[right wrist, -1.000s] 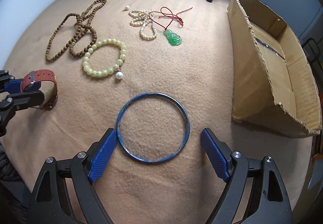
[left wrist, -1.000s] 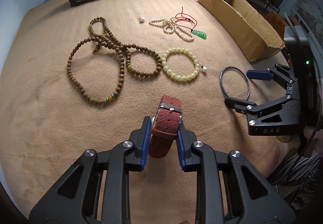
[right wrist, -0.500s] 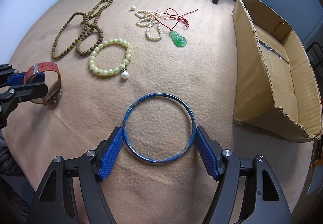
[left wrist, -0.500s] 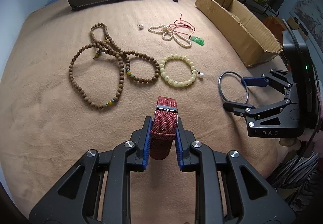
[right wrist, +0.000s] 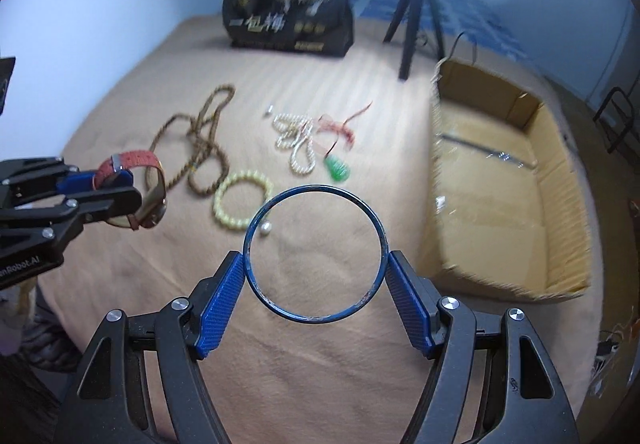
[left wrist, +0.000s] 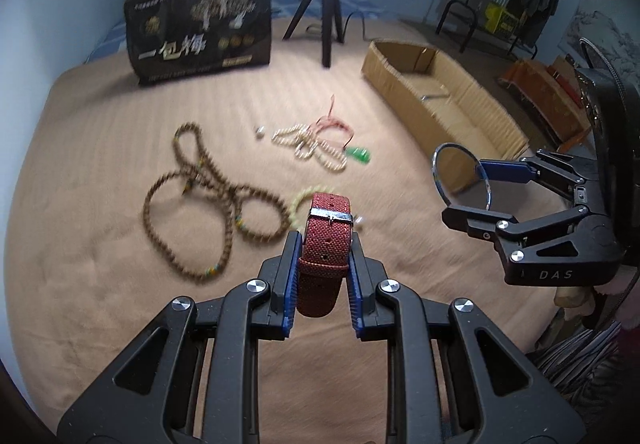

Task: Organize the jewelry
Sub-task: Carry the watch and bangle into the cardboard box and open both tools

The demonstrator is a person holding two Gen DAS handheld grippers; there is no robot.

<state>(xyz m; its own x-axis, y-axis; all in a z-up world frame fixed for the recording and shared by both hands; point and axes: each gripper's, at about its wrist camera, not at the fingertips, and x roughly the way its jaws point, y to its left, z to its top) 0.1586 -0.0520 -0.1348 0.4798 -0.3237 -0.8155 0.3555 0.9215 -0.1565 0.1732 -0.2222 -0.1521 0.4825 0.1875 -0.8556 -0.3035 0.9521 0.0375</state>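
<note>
Black bag at back of bed: large white characters "一包梅" across front; smaller gold print above and below too blurred to read. Right gripper, seen from left wrist view: "DAS" on black body. Left gripper, seen from right wrist view: partial white lettering "nRobot.AI" on body, start cut off by frame edge.

Beside the cardboard box, the beads on the blanket are smeared by motion: the brown necklace and the pearl strand show no single bead clearly, and the green pendant is only a blob. The pale bracelet is mostly hidden behind the red watch strap. Past the box's far end, the gold print on the black bag is too blurred to read, and glare swallows the top of the tripod.
</note>
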